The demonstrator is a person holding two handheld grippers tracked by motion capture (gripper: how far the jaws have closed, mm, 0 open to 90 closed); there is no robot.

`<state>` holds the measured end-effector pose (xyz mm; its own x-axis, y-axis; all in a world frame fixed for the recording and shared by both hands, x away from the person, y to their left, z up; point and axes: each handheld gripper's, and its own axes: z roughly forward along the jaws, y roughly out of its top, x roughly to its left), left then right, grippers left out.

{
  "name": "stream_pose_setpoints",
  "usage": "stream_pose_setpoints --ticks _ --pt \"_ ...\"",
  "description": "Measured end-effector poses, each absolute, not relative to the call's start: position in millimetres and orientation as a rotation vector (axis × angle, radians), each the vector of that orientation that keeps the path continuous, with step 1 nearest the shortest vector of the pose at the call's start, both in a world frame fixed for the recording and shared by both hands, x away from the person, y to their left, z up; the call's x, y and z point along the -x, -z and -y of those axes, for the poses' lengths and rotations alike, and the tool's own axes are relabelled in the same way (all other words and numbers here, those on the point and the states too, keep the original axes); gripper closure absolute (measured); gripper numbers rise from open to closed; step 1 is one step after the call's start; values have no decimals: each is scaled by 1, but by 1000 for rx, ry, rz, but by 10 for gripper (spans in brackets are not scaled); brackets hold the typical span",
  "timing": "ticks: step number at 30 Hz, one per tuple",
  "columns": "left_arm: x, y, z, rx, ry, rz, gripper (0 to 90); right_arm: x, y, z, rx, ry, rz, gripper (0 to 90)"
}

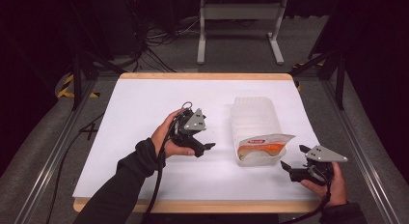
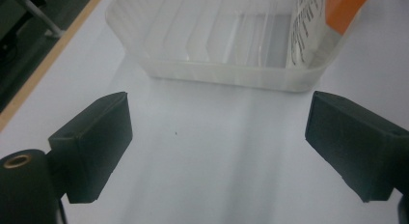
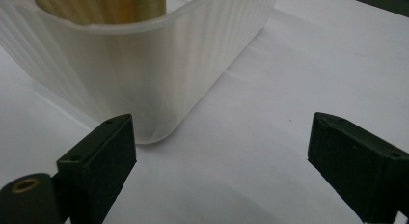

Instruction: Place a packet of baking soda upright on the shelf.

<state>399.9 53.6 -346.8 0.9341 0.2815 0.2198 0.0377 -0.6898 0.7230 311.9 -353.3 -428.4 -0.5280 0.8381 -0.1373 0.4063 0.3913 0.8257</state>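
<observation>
One translucent ribbed plastic tub (image 1: 254, 125) at the centre-right of the white table (image 1: 144, 108), lying long-ways away from the person. One packet with an orange-and-white label (image 1: 264, 147) tucked into its near end, leaning on the wall and poking above the rim (contents not readable). Rest of the tub apparently bare inside, going by the left gripper view (image 2: 217, 45).

Flanked on both sides, probably so that either tool can close in without crossing over. Left gripper (image 1: 205, 147) just beside the tub's left wall, fingers (image 2: 94, 144) spread wide and holding nothing, aimed square at the long side with bare table between. Right gripper (image 1: 295, 159) near the tub's near right corner, low over the table, fingers (image 3: 99, 159) likewise wide apart and gripping nothing; one finger close by the rounded corner (image 3: 154, 108), not touching as far as can be told.

Two grippers, one in each hand, dark sleeves coming in from the near edge. One tub, one packet, nothing else on the table. Beyond it, a grey floor with trailing cables (image 1: 154, 40) and one white frame (image 1: 239, 26).
</observation>
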Motion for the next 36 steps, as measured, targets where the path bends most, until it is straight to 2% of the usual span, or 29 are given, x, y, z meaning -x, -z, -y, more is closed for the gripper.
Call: stream_pose_setpoints --ticks 13,36 --pt "-396 380 -92 -2365 -490 -288 95 -311 428 351 -1042 -1010 -2108 107" --pt "-380 400 -169 -2366 -542 -448 81 -310 426 349 -1030 -1002 -2105 106"
